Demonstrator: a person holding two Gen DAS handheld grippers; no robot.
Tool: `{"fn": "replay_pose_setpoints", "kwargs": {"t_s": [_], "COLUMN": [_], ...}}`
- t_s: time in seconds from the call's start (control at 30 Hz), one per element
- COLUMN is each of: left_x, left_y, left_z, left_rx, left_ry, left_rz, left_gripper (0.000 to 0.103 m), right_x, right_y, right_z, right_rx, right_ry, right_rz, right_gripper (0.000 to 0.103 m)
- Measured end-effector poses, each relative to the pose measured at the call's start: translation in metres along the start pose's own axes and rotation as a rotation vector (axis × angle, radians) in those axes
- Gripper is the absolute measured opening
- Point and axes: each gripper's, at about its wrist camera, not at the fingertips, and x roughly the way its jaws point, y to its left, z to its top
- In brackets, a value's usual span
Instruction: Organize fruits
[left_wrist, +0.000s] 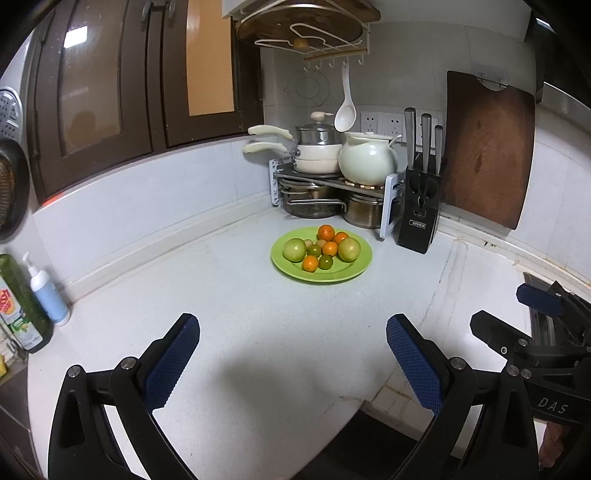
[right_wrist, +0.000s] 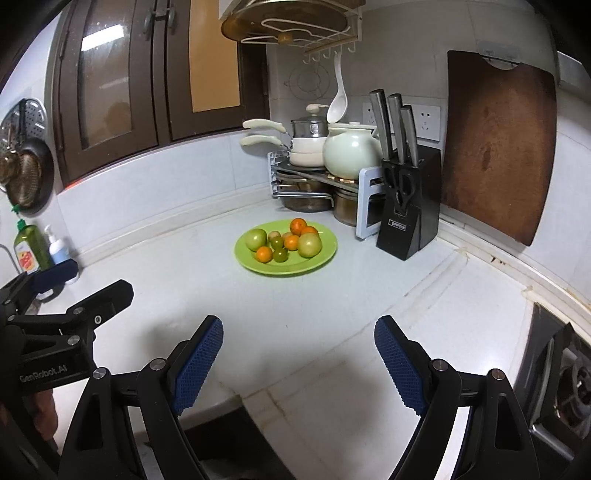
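Observation:
A green plate (left_wrist: 284, 266) (right_wrist: 321, 254) sits on the white counter near the back corner. It holds several small oranges (left_wrist: 326, 232) (right_wrist: 297, 225), two large green tomatoes (left_wrist: 294, 249) (right_wrist: 256, 238) and small green citrus (left_wrist: 325, 262) (right_wrist: 280, 254). My left gripper (left_wrist: 293, 343) is open and empty, well short of the plate near the counter's front edge. My right gripper (right_wrist: 298, 343) is open and empty too, also short of the plate. Each gripper shows at the edge of the other's view: the right one (left_wrist: 517, 314), the left one (right_wrist: 85, 284).
A black knife block (left_wrist: 419, 218) (right_wrist: 408, 221) stands right of the plate. Behind are a pot rack with pans and a white teapot (left_wrist: 367, 158) (right_wrist: 351, 153), and a wooden cutting board (left_wrist: 487, 147) (right_wrist: 495, 144). Bottles (left_wrist: 22, 302) (right_wrist: 31, 247) stand at left. A gas stove (right_wrist: 561, 380) is at right.

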Motion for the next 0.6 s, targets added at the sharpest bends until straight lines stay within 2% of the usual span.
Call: {"fn": "replay_pose_setpoints", "kwargs": {"t_s": [0.6], "left_x": [-0.037], "left_y": [-0.01], "left_z": [-0.018], "left_rx": [-0.009], "left_ry": [-0.037], "left_rz": [0.042], "left_gripper": [0.103], "right_x": [-0.038], "right_y": [-0.004], "right_z": [-0.013], "right_rx": [-0.008], "right_ry": [-0.036], "right_rz": [-0.002], "right_gripper": [0.085]}}
